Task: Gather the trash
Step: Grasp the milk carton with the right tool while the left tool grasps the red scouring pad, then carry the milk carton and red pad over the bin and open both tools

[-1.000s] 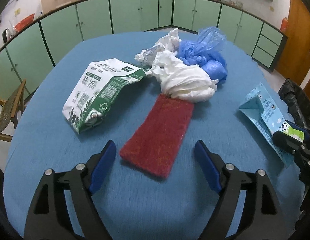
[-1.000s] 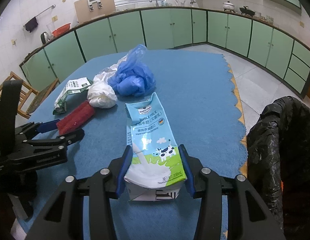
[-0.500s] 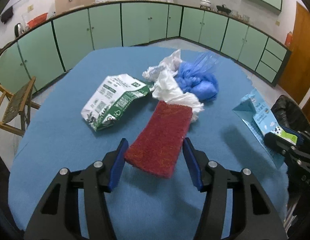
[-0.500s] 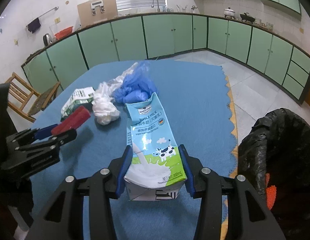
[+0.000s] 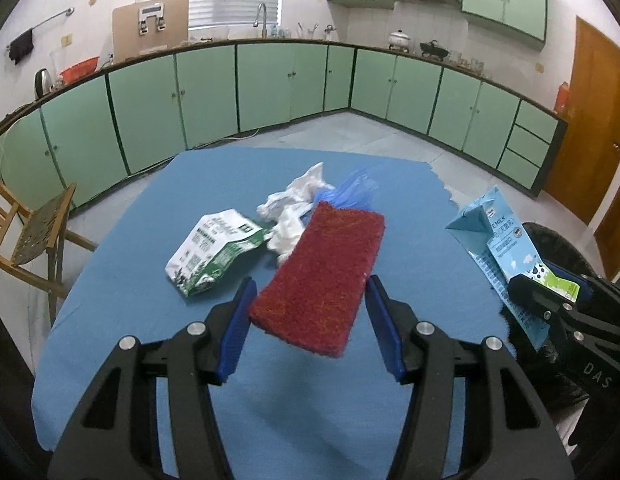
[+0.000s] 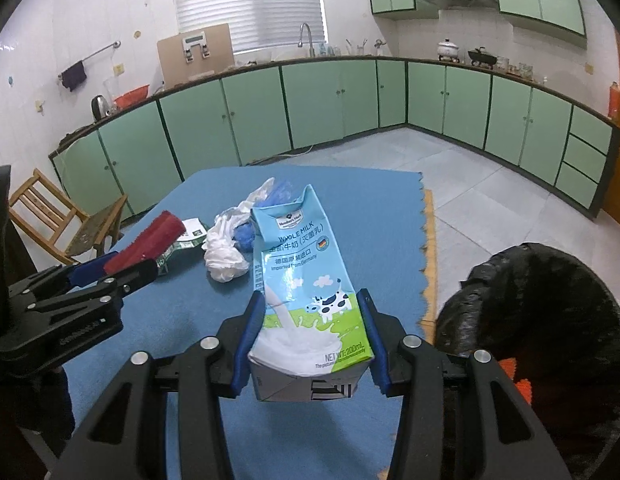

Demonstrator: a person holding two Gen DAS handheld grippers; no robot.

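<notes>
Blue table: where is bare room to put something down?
The near part of the table, below the green carton, is bare. So is the right strip beside the black bag. The far middle is crowded: tissues and blue plastic.

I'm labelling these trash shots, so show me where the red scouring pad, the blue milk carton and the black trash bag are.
red scouring pad (image 5: 322,272), left wrist view, middle of its top face.
blue milk carton (image 6: 305,276), right wrist view, centre of its printed front.
black trash bag (image 6: 550,320), right wrist view, its crumpled rim.
</notes>
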